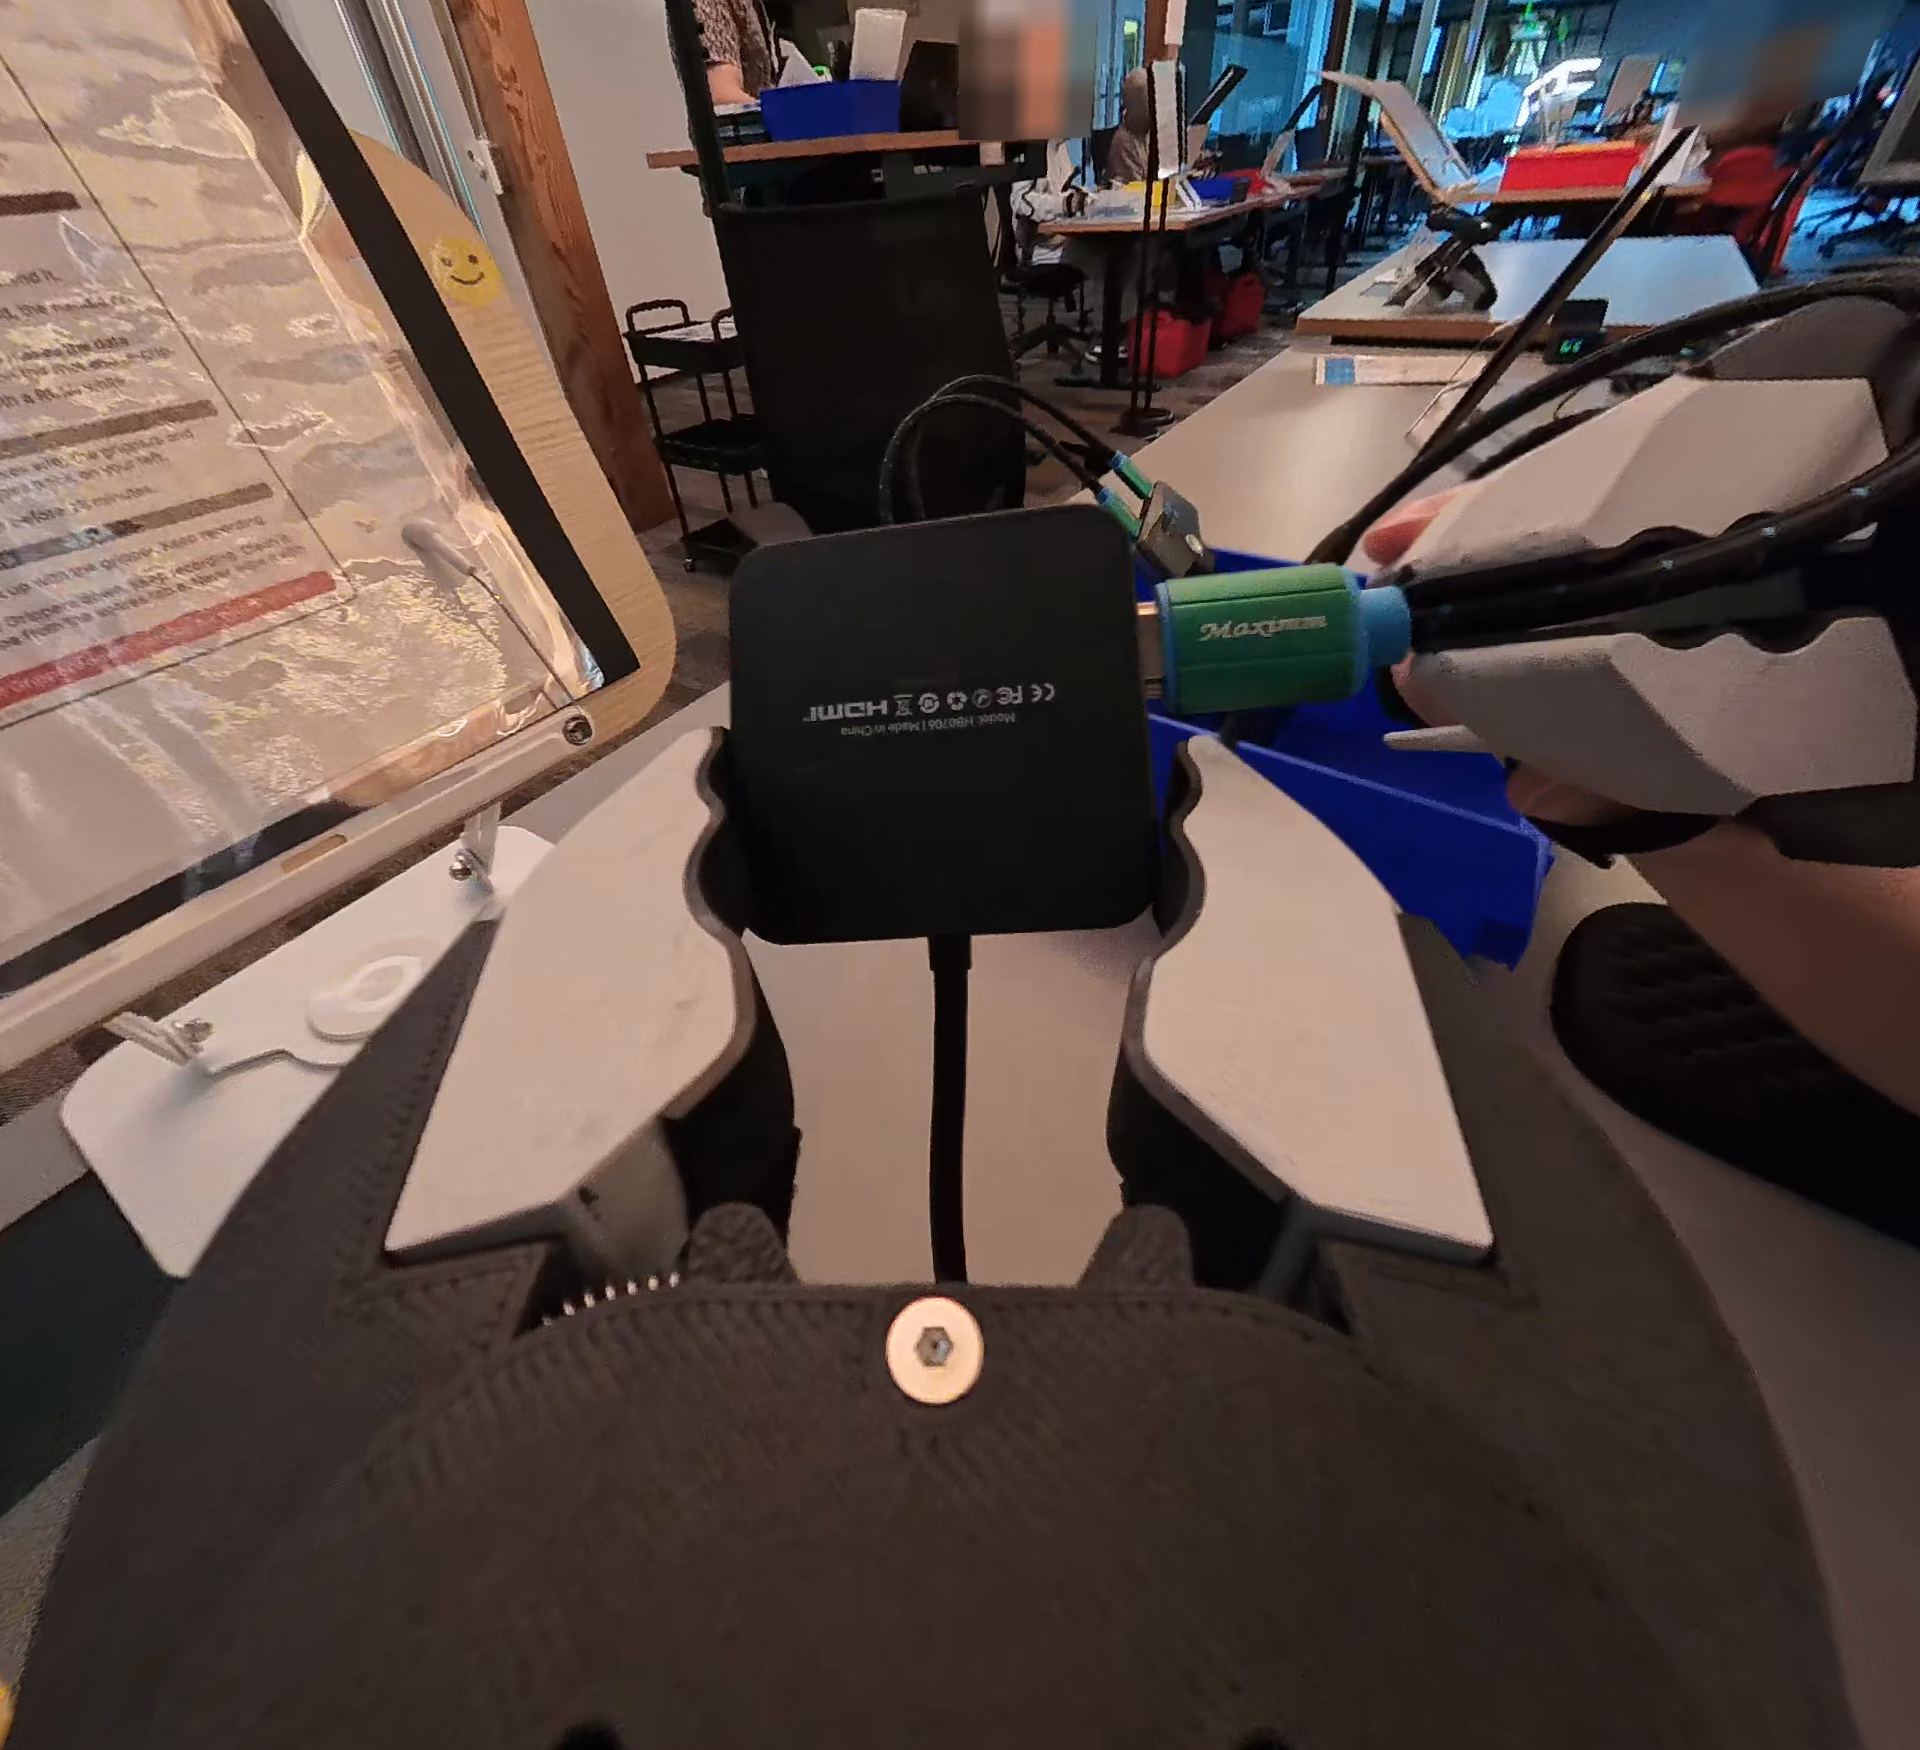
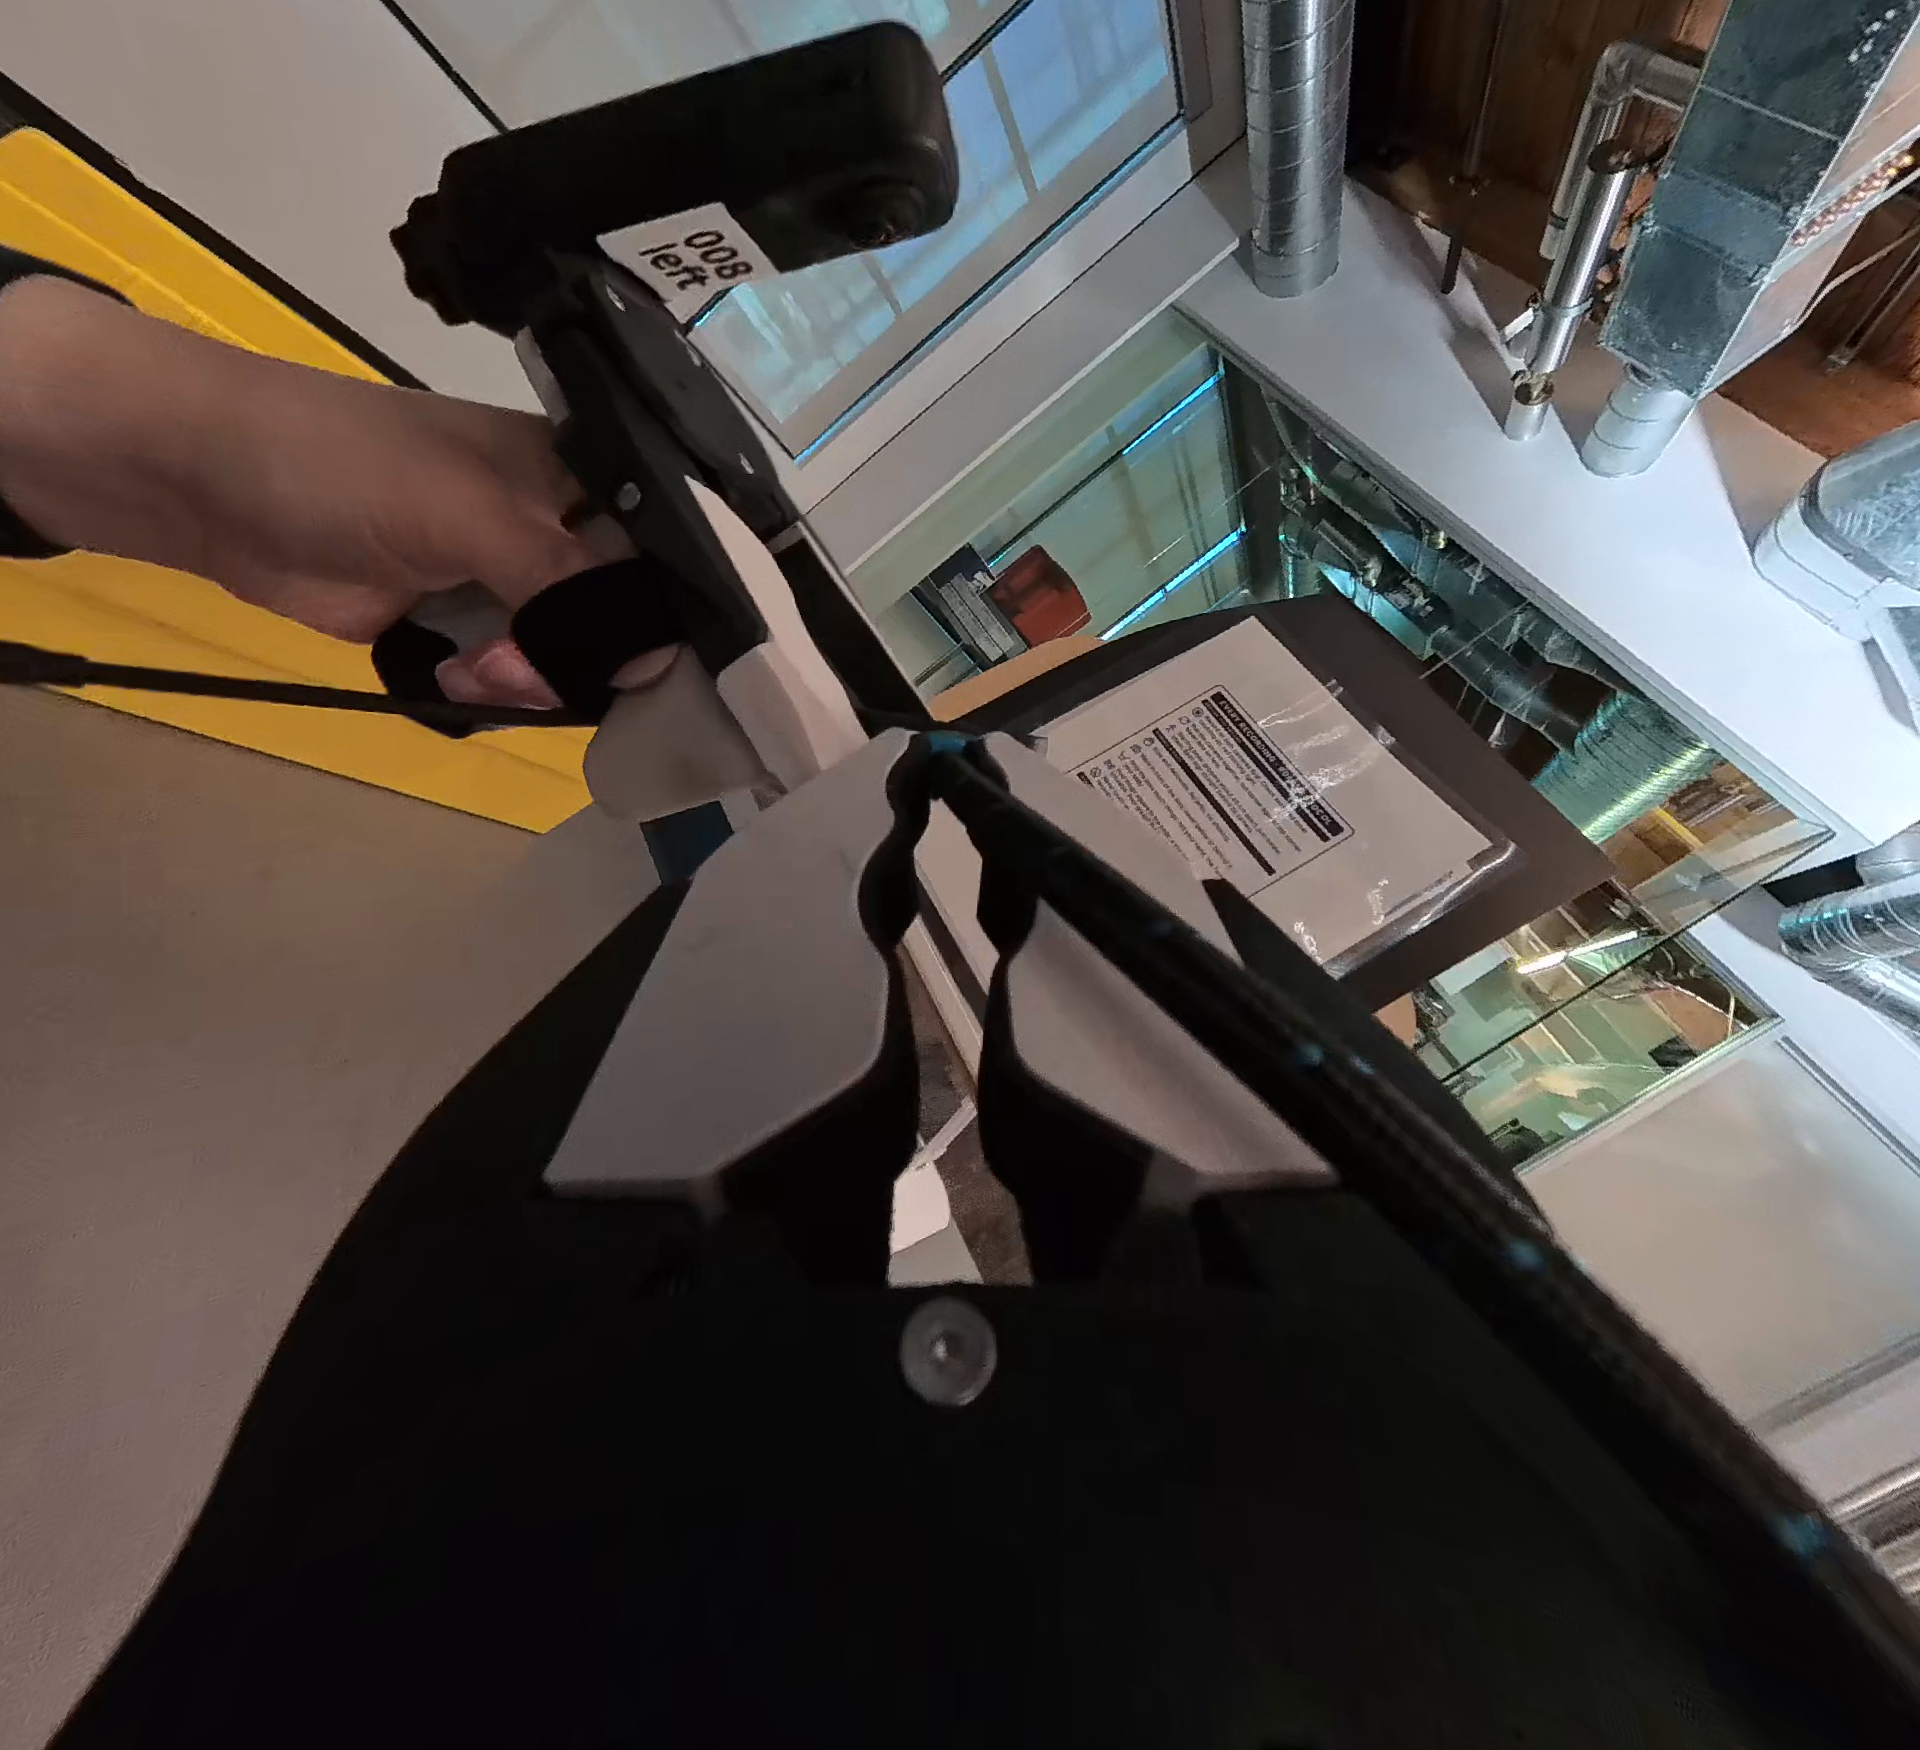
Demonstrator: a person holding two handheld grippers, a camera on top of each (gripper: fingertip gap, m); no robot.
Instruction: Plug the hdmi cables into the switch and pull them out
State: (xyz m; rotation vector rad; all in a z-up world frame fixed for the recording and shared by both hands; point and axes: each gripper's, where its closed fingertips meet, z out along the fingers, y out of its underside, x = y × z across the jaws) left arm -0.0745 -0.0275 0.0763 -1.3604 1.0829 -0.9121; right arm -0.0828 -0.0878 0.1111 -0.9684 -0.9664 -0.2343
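Left wrist view, near to far: the left gripper (image 1: pixel 940 827) has two pale grey fingers (image 1: pixel 623 952) w/ black wavy pads, clamped on the sides of the switch (image 1: pixel 940 724). The switch is a flat black square box w/ rounded corners, small white print across its face, held up off the table (image 1: pixel 1039 1108). A black cord (image 1: pixel 948 1108) runs from its near edge back between the fingers.

At the switch's right edge sits an hdmi plug (image 1: pixel 1262 638): green ribbed shell, light blue collar, metal tip at or just inside the port; can't tell how deep. The right gripper (image 1: pixel 1397 661) comes in from the right, its grey fingers pinched on the black cable (image 1: pixel 1558 604) just behind the blue collar. Behind the switch, two more green-and-blue plugs (image 1: pixel 1143 495) w/ black cables stick up, beside a blue bin (image 1: pixel 1351 786). Left of all this stands a tilted board (image 1: pixel 312 412) w/ a plastic-covered sheet.

Right wrist view: right gripper (image 2: pixel 940 750) tips nearly together on the cable (image 2: pixel 1247 1035); a hand (image 2: pixel 312 505) holds the left gripper beyond.
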